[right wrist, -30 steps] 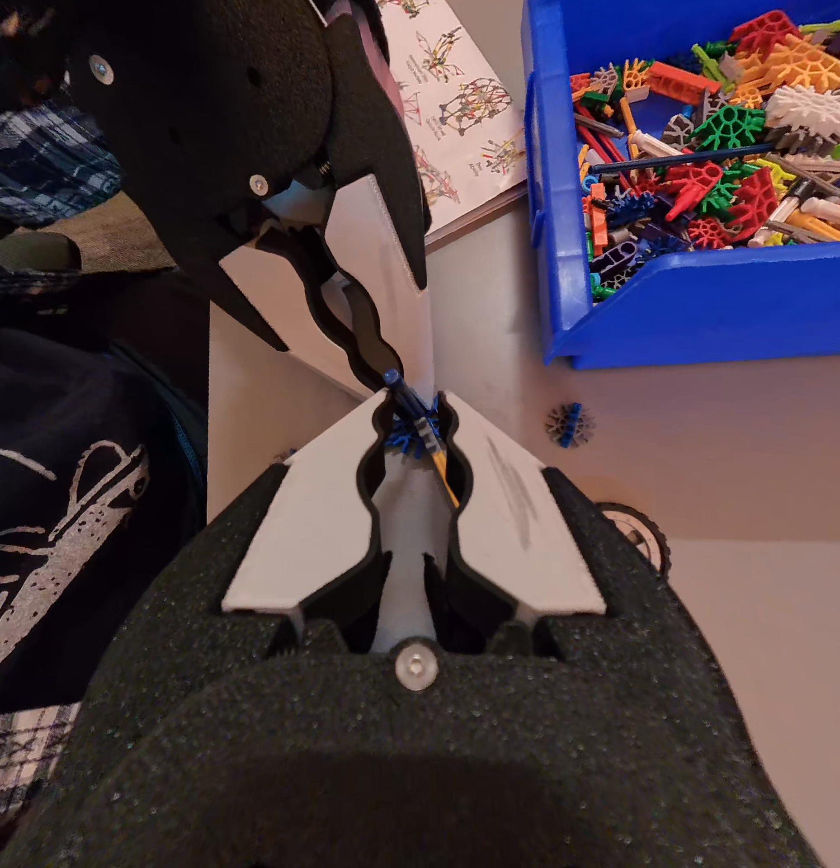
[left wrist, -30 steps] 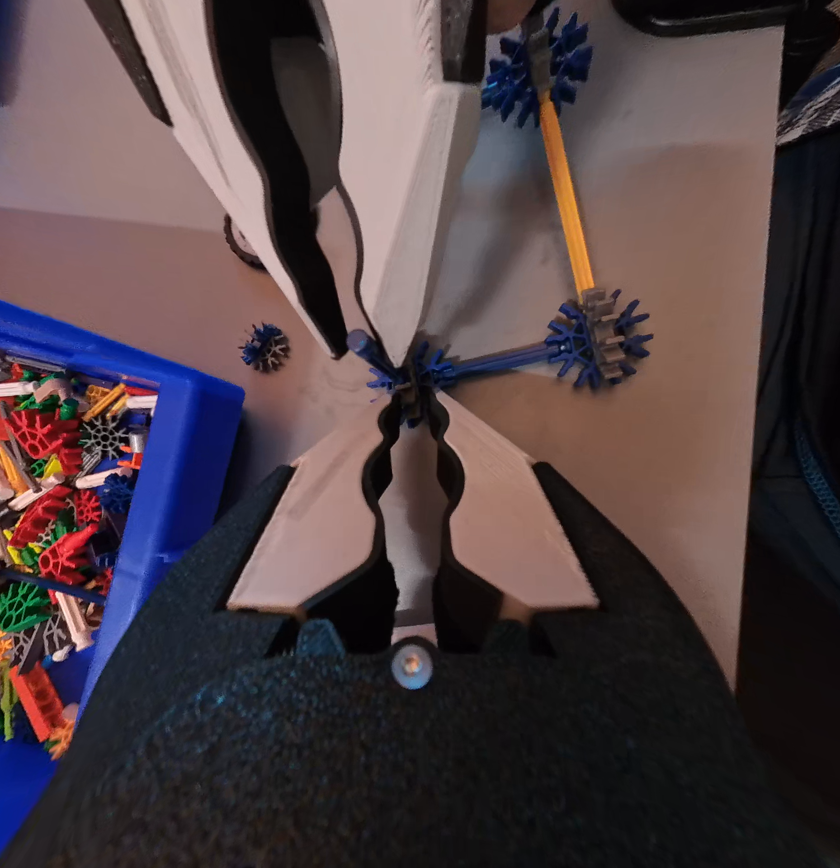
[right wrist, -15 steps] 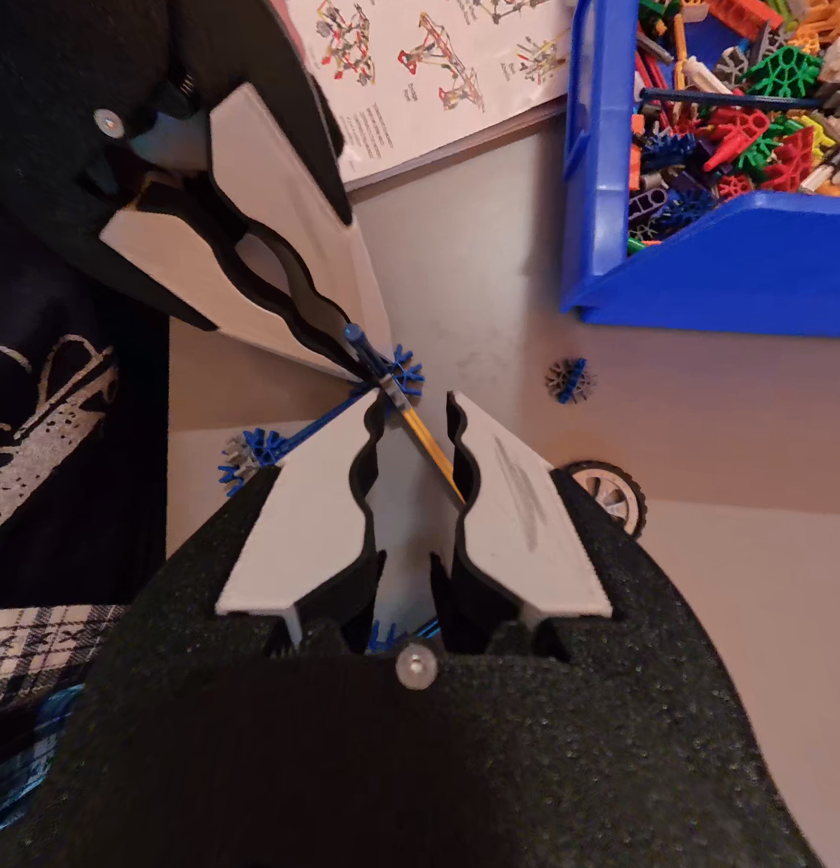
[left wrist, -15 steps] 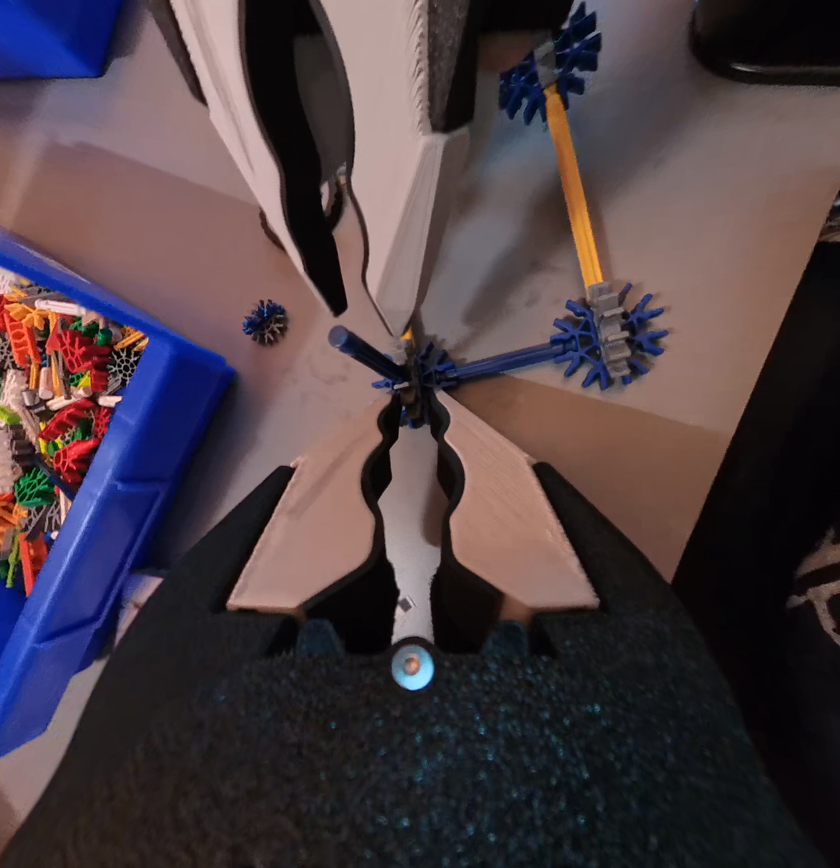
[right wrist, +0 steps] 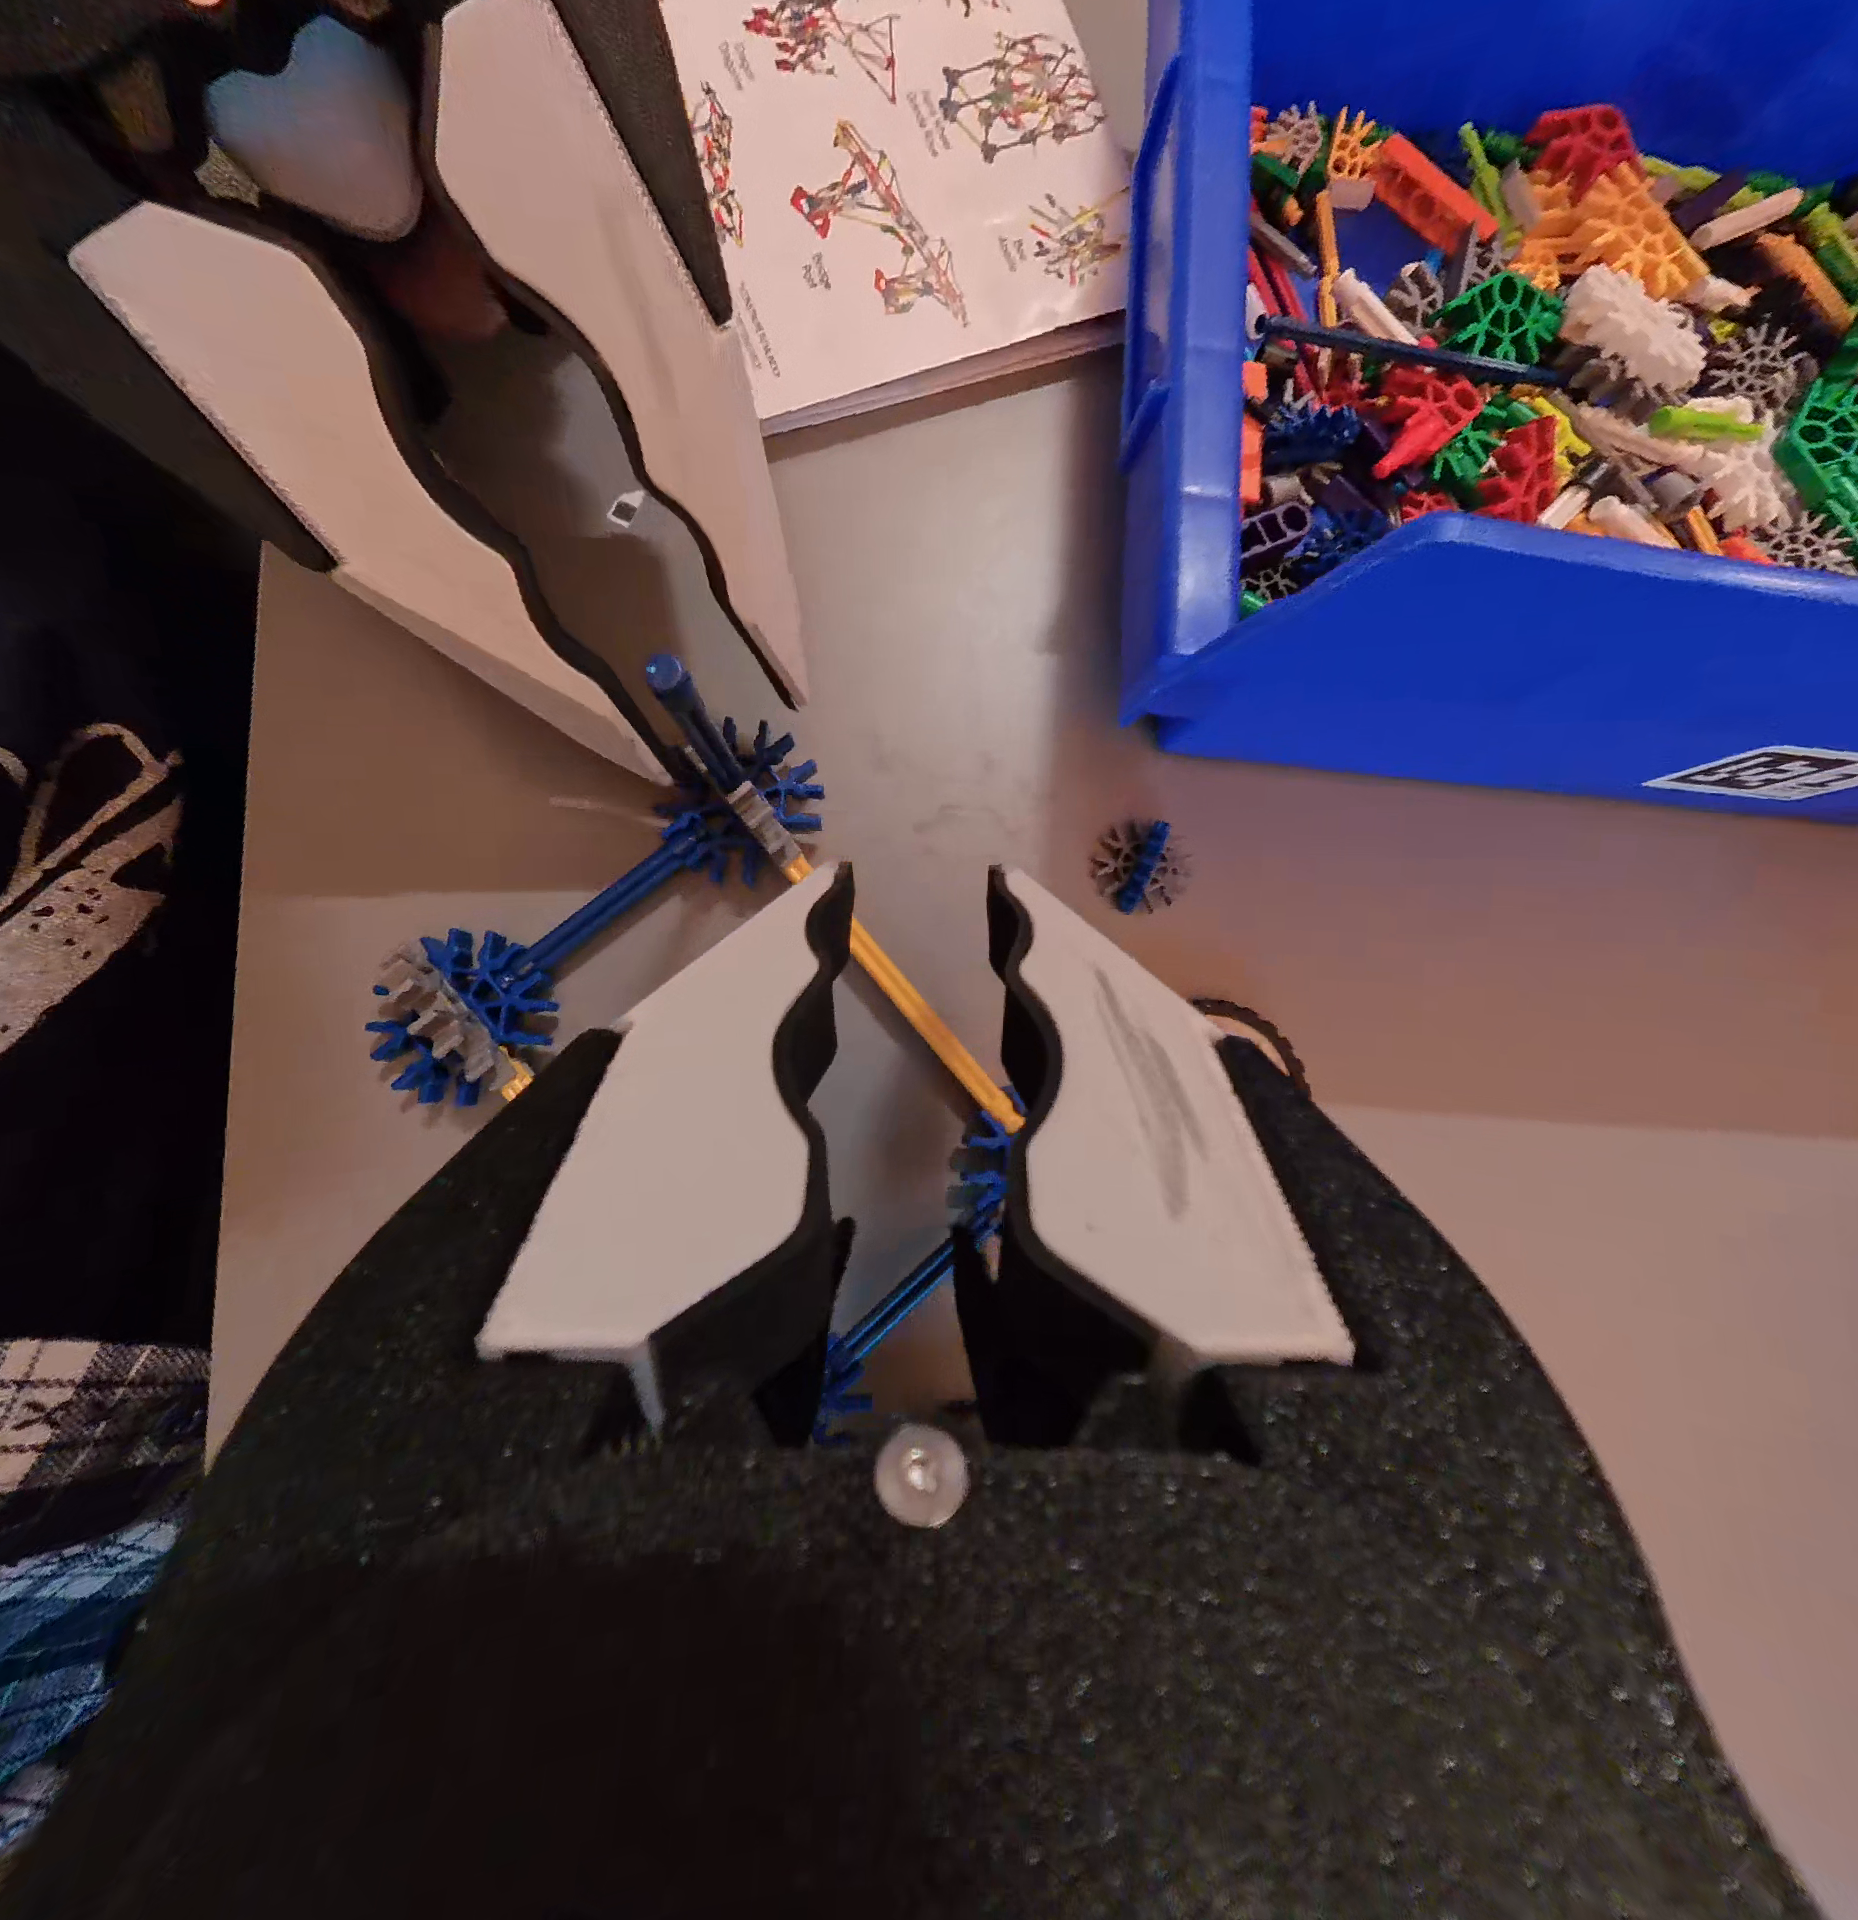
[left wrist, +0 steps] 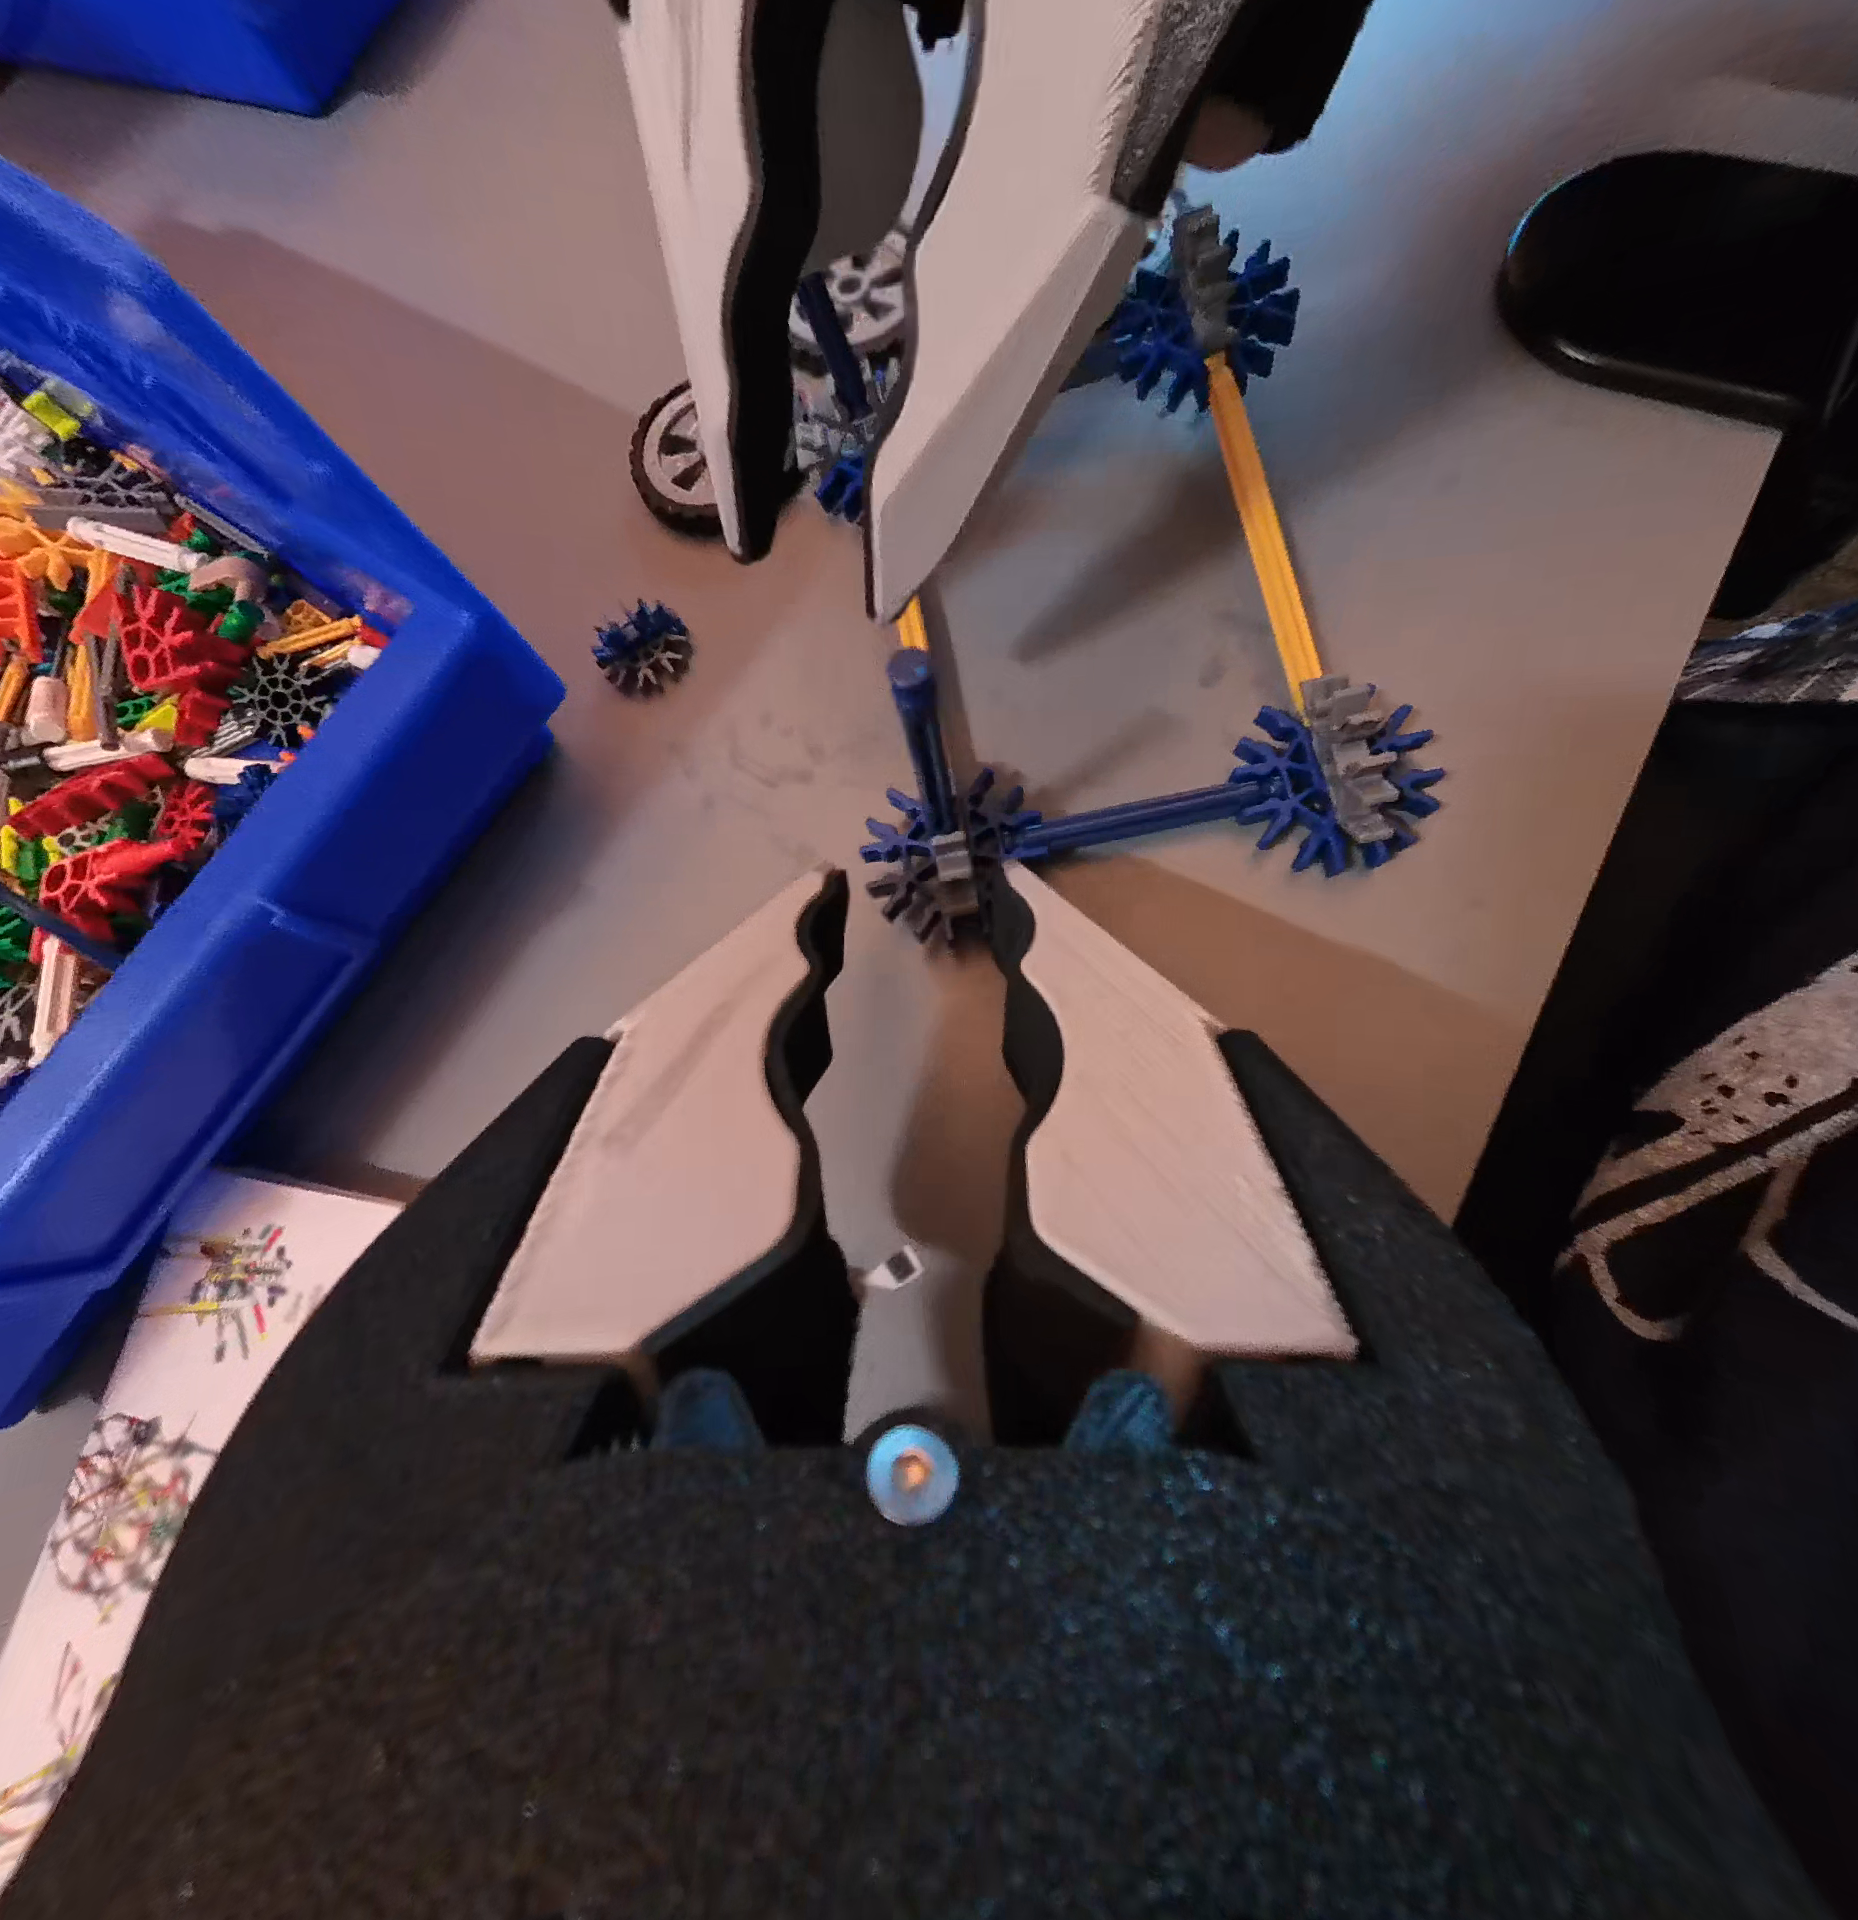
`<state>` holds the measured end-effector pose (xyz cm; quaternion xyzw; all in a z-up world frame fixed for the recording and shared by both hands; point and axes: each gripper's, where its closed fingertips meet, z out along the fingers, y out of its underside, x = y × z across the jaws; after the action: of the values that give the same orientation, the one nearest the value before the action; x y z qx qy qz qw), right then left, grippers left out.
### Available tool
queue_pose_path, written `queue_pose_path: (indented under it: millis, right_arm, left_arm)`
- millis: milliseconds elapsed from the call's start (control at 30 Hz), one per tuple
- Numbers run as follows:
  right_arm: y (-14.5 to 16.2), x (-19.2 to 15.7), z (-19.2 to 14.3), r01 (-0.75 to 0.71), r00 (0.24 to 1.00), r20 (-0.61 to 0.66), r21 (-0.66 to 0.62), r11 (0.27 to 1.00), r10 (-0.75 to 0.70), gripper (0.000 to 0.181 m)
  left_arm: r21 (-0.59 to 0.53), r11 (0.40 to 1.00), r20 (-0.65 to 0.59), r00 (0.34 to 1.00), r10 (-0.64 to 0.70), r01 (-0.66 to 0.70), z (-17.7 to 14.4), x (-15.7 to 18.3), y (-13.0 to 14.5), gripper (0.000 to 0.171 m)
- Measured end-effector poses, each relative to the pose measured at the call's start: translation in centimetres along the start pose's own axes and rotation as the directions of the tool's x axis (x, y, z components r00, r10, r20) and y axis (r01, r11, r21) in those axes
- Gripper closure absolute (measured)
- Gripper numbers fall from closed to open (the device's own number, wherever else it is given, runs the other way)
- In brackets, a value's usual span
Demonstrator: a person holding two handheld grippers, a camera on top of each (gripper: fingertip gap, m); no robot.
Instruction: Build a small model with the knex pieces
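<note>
A frame of blue and yellow rods with blue-and-grey snowflake connectors lies on the table. Its near corner connector (left wrist: 940,842) carries a short blue rod (left wrist: 917,727) that sticks up. My left gripper (left wrist: 917,894) is open, and its tips sit just in front of that connector without gripping it. My right gripper (right wrist: 917,878) is open and hovers over the frame, with a yellow rod (right wrist: 925,1029) running beneath the gap between its fingers. The same corner connector (right wrist: 753,805) lies just beyond its tips. Each gripper shows open in the other's view.
A blue bin (left wrist: 281,831) full of coloured building pieces stands beside the frame; it also shows in the right wrist view (right wrist: 1527,665). A loose blue-grey connector (left wrist: 642,646), a grey wheel (left wrist: 676,457) and a printed picture sheet (right wrist: 904,187) lie nearby. The table edge and dark clothing (left wrist: 1735,1143) are close. Left tips to right tips: about 6 cm.
Both grippers were shut at the corner connector. Both have now opened, let go and drawn back from it. The frame rests on the table.
</note>
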<state>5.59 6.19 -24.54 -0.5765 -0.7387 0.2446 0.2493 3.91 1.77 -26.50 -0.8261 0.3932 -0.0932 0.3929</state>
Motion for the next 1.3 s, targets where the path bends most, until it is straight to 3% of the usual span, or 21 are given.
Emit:
queue_pose_path:
  millis: [300, 567, 700, 767, 900, 1000, 1133, 1300]
  right_arm:
    - [-0.9, 0.8, -1.6, 0.013, 1.0, -0.02, 0.079, 0.997, -0.012, 0.156]
    - [-3.7, 4.4, -6.2, -0.065, 0.982, -0.15, 0.293, 0.954, 0.114, 0.157]
    - [-2.7, 6.0, -7.8, -0.095, 0.959, -0.234, 0.268, 0.959, 0.161, 0.157]
    - [-2.5, 5.6, -8.2, -0.08, 0.96, -0.238, 0.262, 0.962, 0.145, 0.157]
    - [-1.3, 5.2, -7.5, -0.072, 0.963, -0.241, 0.191, 0.979, 0.118, 0.157]
    - [-0.1, 4.4, -6.2, -0.053, 0.972, -0.225, 0.094, 0.994, 0.073, 0.155]
    - [1.8, 4.2, -5.7, -0.089, 0.971, -0.223, 0.004, 0.996, 0.088, 0.148]
    - [3.1, 3.7, -6.1, -0.158, 0.972, -0.177, -0.027, 0.987, 0.151, 0.147]
  left_arm:
    - [0.003, 0.999, -0.076, 0.997, 0.033, -0.033, -0.1, 0.0, 0.1, 0.142]
    - [0.018, 0.996, -0.097, 0.992, 0.086, -0.084, 0.4, 0.1, -1.1, 0.141]
    - [0.038, 0.993, -0.103, 0.988, 0.114, -0.11, 0.9, 0.5, -1.7, 0.149]
    - [0.03, 0.991, -0.097, 0.986, 0.132, -0.13, 1.2, 0.7, -1.7, 0.163]
    - [0.014, 0.995, -0.102, 0.99, 0.096, -0.095, 1.7, 1.0, -1.4, 0.164]
    - [0.025, 0.999, -0.089, 0.995, 0.046, -0.044, 1.3, 0.6, -1.3, 0.15]
    - [0.035, 0.999, -0.102, 0.995, 0.01, -0.007, 0.7, 0.3, -1.0, 0.145]
    - [-0.001, 0.998, -0.108, 0.992, 0.066, -0.067, 1.3, 0.9, -0.8, 0.153]
